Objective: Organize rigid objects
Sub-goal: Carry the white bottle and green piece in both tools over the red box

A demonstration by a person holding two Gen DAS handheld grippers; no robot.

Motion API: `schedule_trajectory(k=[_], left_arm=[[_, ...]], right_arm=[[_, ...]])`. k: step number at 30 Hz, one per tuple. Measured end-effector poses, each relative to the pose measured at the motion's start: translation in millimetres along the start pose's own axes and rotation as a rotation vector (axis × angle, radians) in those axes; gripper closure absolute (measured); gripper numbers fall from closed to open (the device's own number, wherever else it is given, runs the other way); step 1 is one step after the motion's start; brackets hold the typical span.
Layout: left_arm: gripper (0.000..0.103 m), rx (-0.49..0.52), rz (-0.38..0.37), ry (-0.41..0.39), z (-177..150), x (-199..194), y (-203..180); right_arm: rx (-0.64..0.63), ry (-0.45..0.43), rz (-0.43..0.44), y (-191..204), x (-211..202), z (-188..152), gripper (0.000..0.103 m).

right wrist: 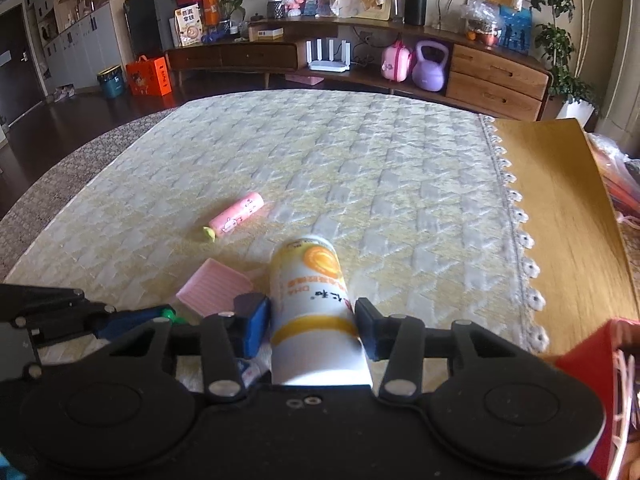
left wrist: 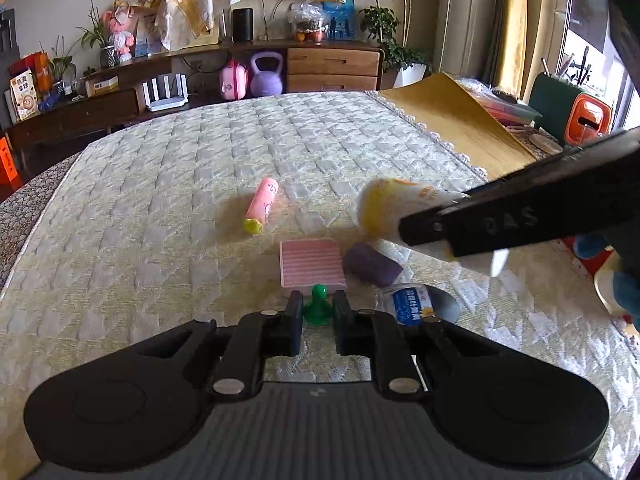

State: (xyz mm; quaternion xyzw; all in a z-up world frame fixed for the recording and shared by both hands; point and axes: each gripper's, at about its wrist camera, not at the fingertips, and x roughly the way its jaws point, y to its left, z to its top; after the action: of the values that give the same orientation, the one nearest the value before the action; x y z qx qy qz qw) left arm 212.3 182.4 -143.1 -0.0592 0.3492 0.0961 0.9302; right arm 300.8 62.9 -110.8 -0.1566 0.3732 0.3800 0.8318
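Bottle [right wrist: 310, 304], white w/ yellow-orange label, gripped btwn right gripper [right wrist: 312, 320] jaws, lifted off the mattress [right wrist: 360, 168], base pointing fwd away from cam. Left wrist view shows same bottle held up to the right, above the other items. Left gripper [left wrist: 317, 312] jaws part-closed around green pawn-shaped piece [left wrist: 317, 304]; pads sit just beside it on both sides, contact can't tell. Piece stands upright on mattress. Just right of left jaws: small clear bottle w/ blue label [left wrist: 412, 304], lying down, partly hidden by the gripper. Just ahead of left jaws: pink ribbed square lid/tray [left wrist: 313, 266], flat; purple block [left wrist: 372, 264] touching or just beside its right edge. Farther ahead, slightly left: pink tube w/ yellow cap [left wrist: 262, 210], lying on side, apart from the rest. Yellow cloth [left wrist: 456, 120] at far-right edge of mattress. Beyond: wood cabinet [left wrist: 332, 68], purple kettlebell [left wrist: 266, 76], pink case [left wrist: 233, 84].
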Motion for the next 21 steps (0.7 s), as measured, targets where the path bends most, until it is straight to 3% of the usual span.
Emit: schedule_trajectory(k=[21], left_arm=[[0.088,-0.018,-0.062,0.008,11.7,-57.7,-24.3]], right_arm=[[0.090,-0.077,-0.011,-12.9,-102.2,-43.2,0.059]])
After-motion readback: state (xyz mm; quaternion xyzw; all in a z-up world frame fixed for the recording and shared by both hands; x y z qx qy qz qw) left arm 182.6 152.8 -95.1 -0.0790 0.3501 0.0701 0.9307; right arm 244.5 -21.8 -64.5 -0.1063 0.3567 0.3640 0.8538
